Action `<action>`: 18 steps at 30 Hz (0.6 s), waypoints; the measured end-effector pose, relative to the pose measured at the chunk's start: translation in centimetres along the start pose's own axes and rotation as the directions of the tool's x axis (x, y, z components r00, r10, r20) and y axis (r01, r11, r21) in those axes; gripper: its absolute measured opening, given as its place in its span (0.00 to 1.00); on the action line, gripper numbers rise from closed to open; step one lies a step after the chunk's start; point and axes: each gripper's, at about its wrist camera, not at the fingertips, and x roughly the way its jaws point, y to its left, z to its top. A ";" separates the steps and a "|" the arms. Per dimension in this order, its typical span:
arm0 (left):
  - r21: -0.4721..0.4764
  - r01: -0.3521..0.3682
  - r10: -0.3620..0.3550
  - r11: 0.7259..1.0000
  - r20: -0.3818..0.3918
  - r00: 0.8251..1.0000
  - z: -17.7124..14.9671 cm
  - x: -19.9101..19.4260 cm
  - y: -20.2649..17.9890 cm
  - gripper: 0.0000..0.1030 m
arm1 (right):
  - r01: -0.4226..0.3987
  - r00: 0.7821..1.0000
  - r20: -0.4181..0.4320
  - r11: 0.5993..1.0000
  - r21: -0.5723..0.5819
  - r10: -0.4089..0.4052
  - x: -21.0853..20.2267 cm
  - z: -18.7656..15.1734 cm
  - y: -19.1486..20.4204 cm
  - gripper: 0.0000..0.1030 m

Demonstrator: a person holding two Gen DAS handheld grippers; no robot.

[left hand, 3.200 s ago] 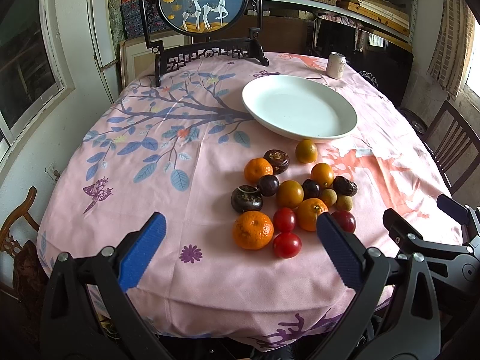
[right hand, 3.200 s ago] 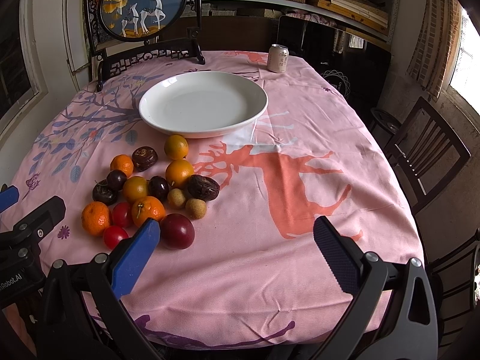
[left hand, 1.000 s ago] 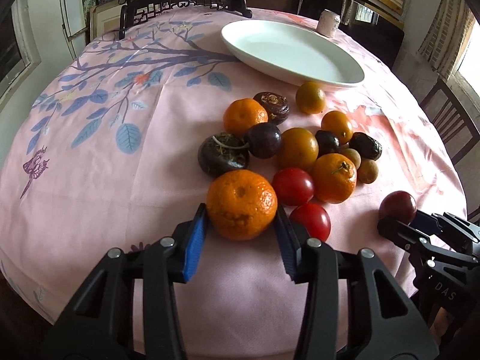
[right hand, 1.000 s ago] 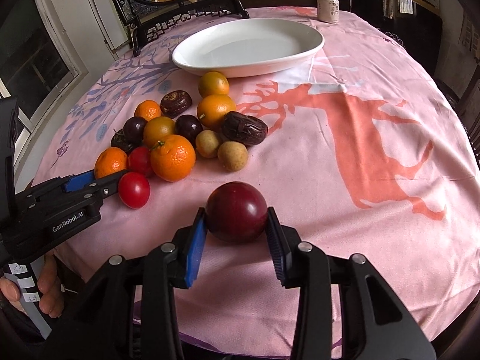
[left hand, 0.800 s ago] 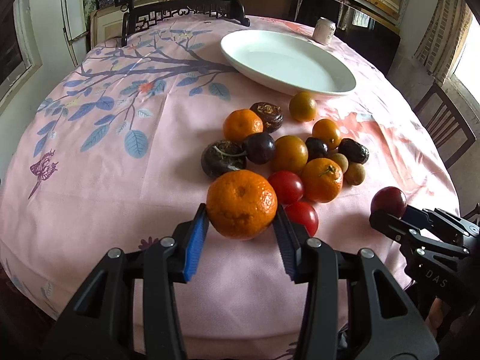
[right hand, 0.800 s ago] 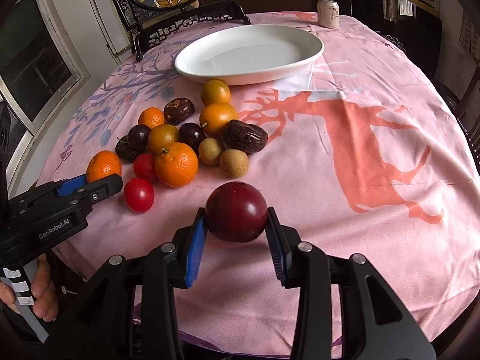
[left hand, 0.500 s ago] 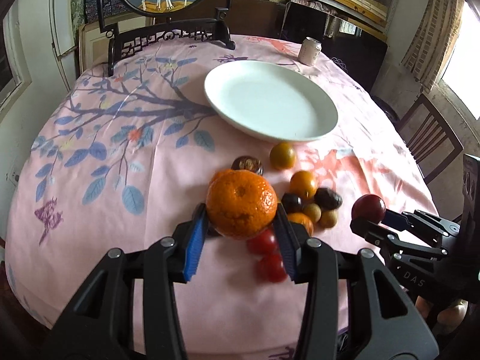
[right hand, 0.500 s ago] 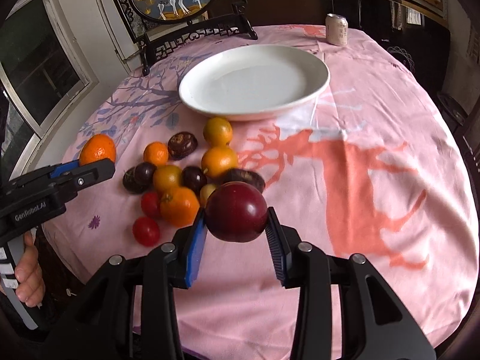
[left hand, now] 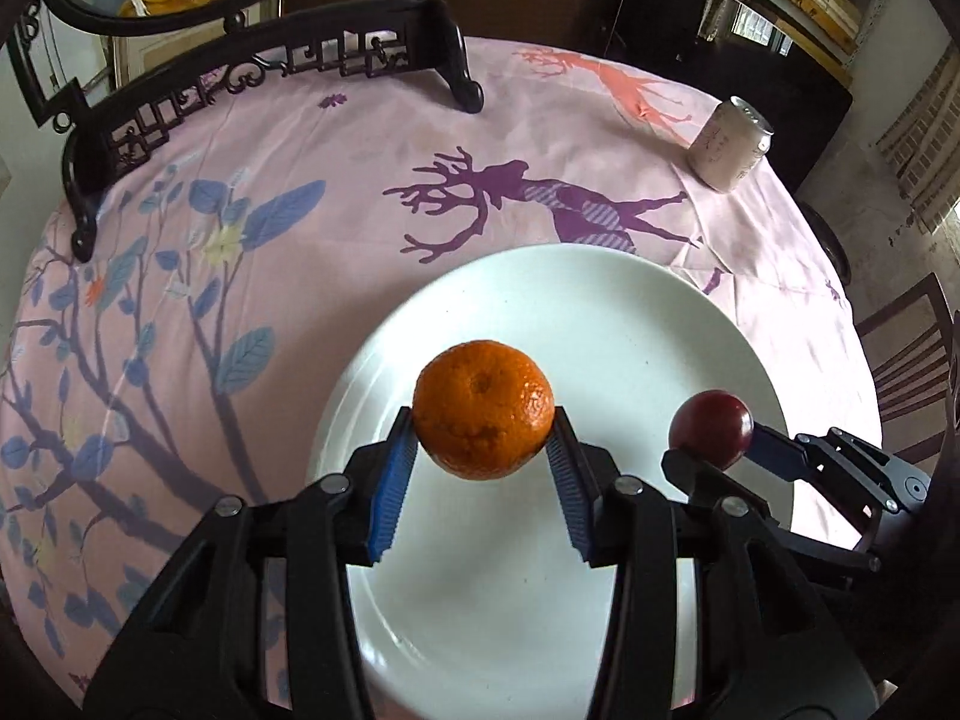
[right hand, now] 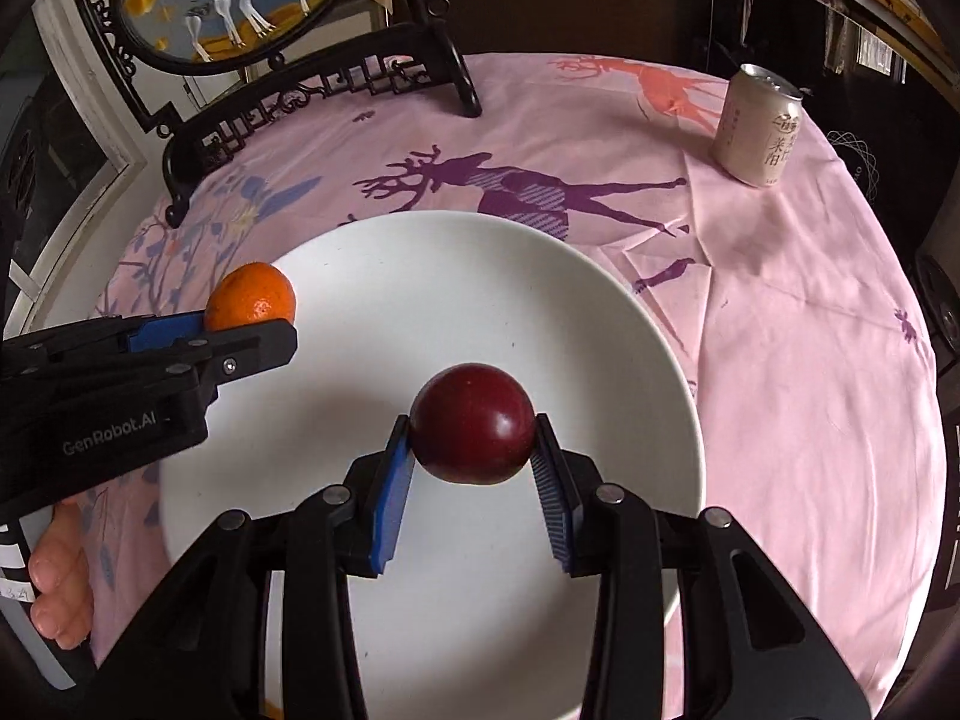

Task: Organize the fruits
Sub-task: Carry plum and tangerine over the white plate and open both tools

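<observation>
Both tongs carried from fruit pile to over round white ceramic plate. Left tongs grip orange mandarin; right tongs grip dark red plum. Step: placing. Next: lower, release.

Both views look steeply down from close above the plate, each along its own gripper's fingers. The left view sits to the left and sees the right gripper at its right edge; the right view sees the left gripper at its left. Both share the plate, the can, the dark stand and the pink desk.
</observation>
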 end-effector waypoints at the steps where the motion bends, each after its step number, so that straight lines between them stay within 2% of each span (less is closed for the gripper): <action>1: -0.002 0.000 0.000 1.000 -0.010 1.000 0.4 0.8 -0.1 0.44 | 0.010 1.000 -0.004 1.000 -0.003 -0.010 0.7 0.4 -0.2 0.39; 2: -0.002 0.001 -0.001 1.000 -0.018 1.000 0.7 1.4 -0.2 0.44 | 0.017 1.000 -0.010 1.000 -0.006 -0.017 1.2 0.7 -0.4 0.40; 3: -0.001 0.004 -0.004 1.000 -0.026 1.000 1.0 1.8 -0.2 0.46 | 0.014 1.000 -0.015 1.000 -0.006 -0.014 1.6 1.0 -0.6 0.48; 5: 0.008 0.015 -0.015 1.000 -0.016 1.000 1.5 1.5 -0.5 0.66 | 0.007 1.000 -0.003 1.000 0.004 -0.007 1.3 1.3 -1.1 0.59; 8: 0.027 0.026 -0.028 0.999 0.067 0.997 0.9 -2.4 -0.1 0.71 | 0.034 0.998 0.051 0.999 -0.007 -0.033 -1.8 0.5 -0.9 0.61; 9: 0.032 0.025 -0.028 0.999 0.100 0.995 0.2 -4.3 0.2 0.76 | 0.036 0.997 0.064 0.999 -0.013 -0.035 -3.2 -0.1 -0.7 0.62; 12: 0.047 0.000 -0.009 0.999 0.192 0.981 -3.9 -9.7 0.9 0.86 | 0.056 0.996 0.075 0.998 -0.022 -0.054 -7.5 -3.4 0.6 0.63; 15: 0.054 -0.025 0.010 0.998 0.260 0.965 -10.3 -13.9 1.3 0.90 | 0.059 0.994 0.089 0.998 -0.027 -0.056 -11.0 -8.5 2.9 0.64; 18: 0.017 -0.066 0.058 0.998 0.295 0.954 -16.7 -15.8 2.1 0.91 | 0.091 0.986 0.144 0.996 -0.016 -0.088 -13.4 -13.8 5.3 0.64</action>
